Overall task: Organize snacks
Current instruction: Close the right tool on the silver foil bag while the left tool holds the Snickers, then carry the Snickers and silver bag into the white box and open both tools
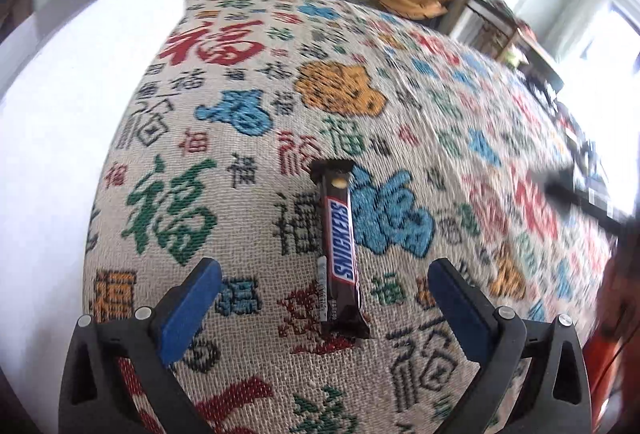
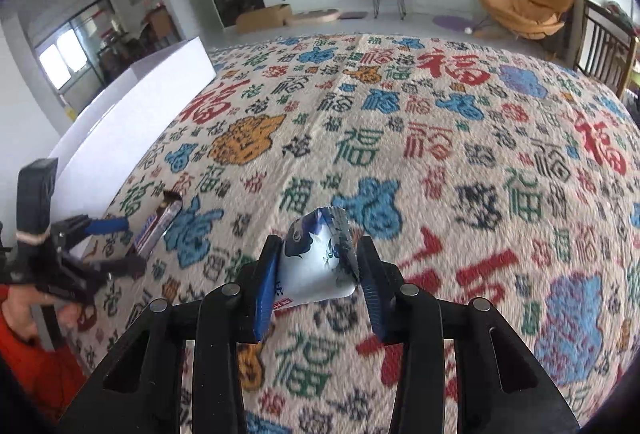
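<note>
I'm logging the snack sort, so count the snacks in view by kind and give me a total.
Snickers bar: 1, lying on the cloth between the open left gripper fingers.
White-and-blue packet: 1, clamped in the right gripper.
Total: 2 snacks.

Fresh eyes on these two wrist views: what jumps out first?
The woven cloth crowded with coloured Chinese characters fills both views. In the left wrist view a Snickers bar lies on it lengthwise between the wide-open blue pads of the left gripper. In the right wrist view the right gripper is clamped on a white-and-blue packet, and a white box stands along the cloth's left edge.
</note>
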`<state>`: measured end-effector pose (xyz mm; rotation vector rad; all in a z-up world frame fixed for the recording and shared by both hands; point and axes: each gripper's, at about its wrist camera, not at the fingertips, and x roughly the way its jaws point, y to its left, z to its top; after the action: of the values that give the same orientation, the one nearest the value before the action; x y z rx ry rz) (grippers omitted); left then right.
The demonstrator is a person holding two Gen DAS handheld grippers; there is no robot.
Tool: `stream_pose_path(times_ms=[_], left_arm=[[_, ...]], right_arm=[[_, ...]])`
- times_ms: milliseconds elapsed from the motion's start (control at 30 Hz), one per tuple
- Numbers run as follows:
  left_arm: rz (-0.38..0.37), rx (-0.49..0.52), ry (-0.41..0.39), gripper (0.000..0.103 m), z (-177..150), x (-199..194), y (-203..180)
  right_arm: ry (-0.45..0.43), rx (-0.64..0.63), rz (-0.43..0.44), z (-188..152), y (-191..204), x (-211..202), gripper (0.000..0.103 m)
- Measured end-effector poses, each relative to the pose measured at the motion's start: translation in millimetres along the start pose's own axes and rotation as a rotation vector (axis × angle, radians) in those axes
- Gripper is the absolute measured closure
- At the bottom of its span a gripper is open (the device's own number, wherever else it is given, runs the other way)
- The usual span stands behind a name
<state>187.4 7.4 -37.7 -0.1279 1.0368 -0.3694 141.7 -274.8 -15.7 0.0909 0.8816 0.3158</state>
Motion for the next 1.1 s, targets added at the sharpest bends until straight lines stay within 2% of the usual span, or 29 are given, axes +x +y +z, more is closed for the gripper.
stream_pose_path(times_ms=[33,100,133,167,200,233,267,333,433,533,667,800,867,967,1100], left_arm=[[0.013,-0.005,0.0,0.006,1.4,1.0,-2.7],[0.07,0.042,0.041,0.024,2.5,11.4,-16.5],[0.122,0.075,0.056,0.039,1.4,16.5,-24.4],[0.186,0.118,0.039,0.052,0.7,18.5,-32.6],[0.21,0.149,0.038,0.062,-0.8,20.4,-39.3],[0.217,0.167,0.025,0.085,-1.3,20.0,-44.2],[0.2,0.154,0.026,0.086,-0.5,18.1,-44.1],[0.114,0.078,0.022,0.087,1.7,8.9,-37.1],[0.027,-0.015,-0.027,0.087,7.6,-24.6,-24.0],[-0.079,-0.103,-0.092,0.087,19.9,-76.4,-7.5],[-0.107,-0.138,-0.209,0.086,37.3,-161.4,19.8],[-0.041,-0.177,-0.303,0.086,49.5,-236.9,69.3],[0.042,-0.199,-0.324,0.086,53.3,-257.4,100.8],[0.171,-0.245,-0.3,0.086,54.8,-262.3,153.3],[0.304,-0.253,-0.227,0.086,44.3,-236.1,198.3]], right_arm=[[0.003,0.024,0.009,-10.8,-4.2,-4.9,0.063],[0.004,0.065,0.024,-23.8,-10.8,-8.9,0.063],[0.001,0.078,0.027,-27.8,-12.6,-10.0,0.063],[-0.003,0.09,0.034,-31.3,-12.9,-11.8,0.063],[-0.008,0.101,0.042,-33.6,-12.2,-13.9,0.063],[-0.012,0.106,0.047,-35.1,-10.0,-16.3,0.063],[-0.016,0.108,0.051,-35.4,-7.3,-18.4,0.063],[-0.022,0.097,0.053,-34.0,-1.2,-24.5,0.063],[-0.034,0.061,0.063,-26.0,12.9,-36.2,0.063],[-0.048,0.033,0.104,-7.8,33.0,-44.0,0.063],[-0.081,-0.01,0.221,37.7,87.9,-49.5,0.063],[-0.087,-0.079,0.377,83.3,174.1,-46.9,0.063],[-0.063,-0.114,0.454,100.7,222.2,-39.8,0.063],[-0.007,-0.167,0.53,116.1,292.8,-20.5,0.062],[0.048,-0.261,0.516,118.9,364.9,10.8,0.061]])
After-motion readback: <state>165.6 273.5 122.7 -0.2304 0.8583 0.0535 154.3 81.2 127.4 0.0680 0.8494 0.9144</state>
